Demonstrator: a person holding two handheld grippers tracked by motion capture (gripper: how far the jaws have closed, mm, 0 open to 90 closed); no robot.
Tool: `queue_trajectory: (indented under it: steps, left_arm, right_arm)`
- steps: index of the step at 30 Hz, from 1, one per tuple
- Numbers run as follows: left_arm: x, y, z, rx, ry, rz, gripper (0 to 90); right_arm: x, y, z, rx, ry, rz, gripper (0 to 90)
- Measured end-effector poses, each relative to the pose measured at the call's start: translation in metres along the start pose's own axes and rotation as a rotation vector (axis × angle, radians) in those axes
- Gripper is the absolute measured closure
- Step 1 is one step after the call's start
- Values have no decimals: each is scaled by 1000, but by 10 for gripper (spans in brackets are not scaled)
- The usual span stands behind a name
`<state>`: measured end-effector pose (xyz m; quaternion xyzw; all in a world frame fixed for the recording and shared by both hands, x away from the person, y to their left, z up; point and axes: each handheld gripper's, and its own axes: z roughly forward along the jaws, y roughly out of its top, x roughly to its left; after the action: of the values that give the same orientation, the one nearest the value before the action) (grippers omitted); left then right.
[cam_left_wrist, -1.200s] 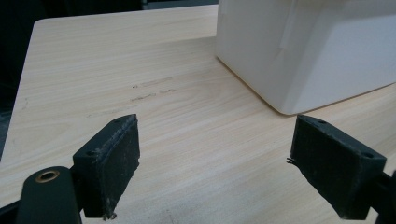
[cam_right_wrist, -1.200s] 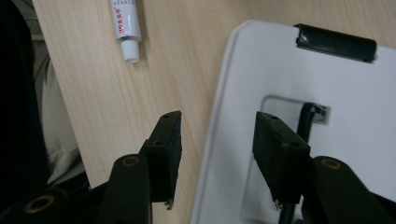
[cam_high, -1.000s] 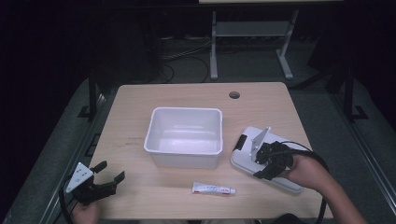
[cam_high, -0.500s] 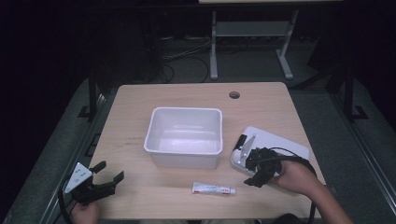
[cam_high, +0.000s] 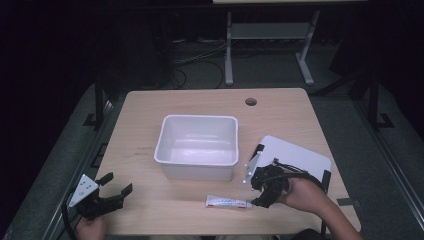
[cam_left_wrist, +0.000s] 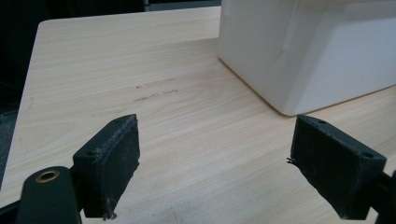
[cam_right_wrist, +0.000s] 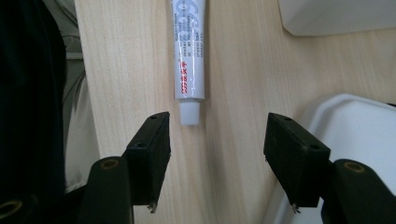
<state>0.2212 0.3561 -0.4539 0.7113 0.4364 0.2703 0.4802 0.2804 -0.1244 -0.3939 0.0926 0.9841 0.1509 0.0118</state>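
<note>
A white tube (cam_high: 228, 202) with red and blue print lies flat near the table's front edge, its white cap (cam_right_wrist: 189, 113) pointing right. My right gripper (cam_high: 261, 192) is open just off the cap end; in the right gripper view (cam_right_wrist: 215, 140) the cap lies just ahead of the gap between the two black jaws, nearer the left one. A white rectangular bin (cam_high: 198, 146) stands empty at the table's middle. My left gripper (cam_high: 112, 188) is open at the front left corner, nothing between its jaws (cam_left_wrist: 215, 161), facing the bin's near corner (cam_left_wrist: 299, 51).
A white lid (cam_high: 295, 157) with black clips lies flat to the right of the bin, beside my right hand; its edge (cam_right_wrist: 355, 130) shows next to the right jaw. A cable hole (cam_high: 251, 102) sits at the back of the wooden table (cam_high: 140, 125).
My right gripper has come off the lid, moving forward and left, down to the tube's cap end. The left gripper has stayed put.
</note>
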Motion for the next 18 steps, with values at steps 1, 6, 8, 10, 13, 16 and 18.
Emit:
queue_trajectory:
  steps: [1,6,8,10,13,16,18]
  left_arm:
    - [0,0,0,0,0,0,151]
    - [0,0,0,0,0,0,150]
    - [0,0,0,0,0,0,151]
    - [0,0,0,0,0,0,150]
    - [0,0,0,-1,0,-1,150]
    - [0,0,0,-1,0,-1,151]
    - [0,0,0,-1,0,-1,150]
  right_arm:
    - [0,1,1,-1,2,-3,403]
    - [2,3,7,1,12,-8,404]
    - [3,5,10,2,17,-14,405]
    - [4,7,13,3,22,-19,407]
    - [6,10,16,2,28,-29,410]
    - [8,14,19,11,26,-41,412]
    - [9,15,20,15,25,-49,414]
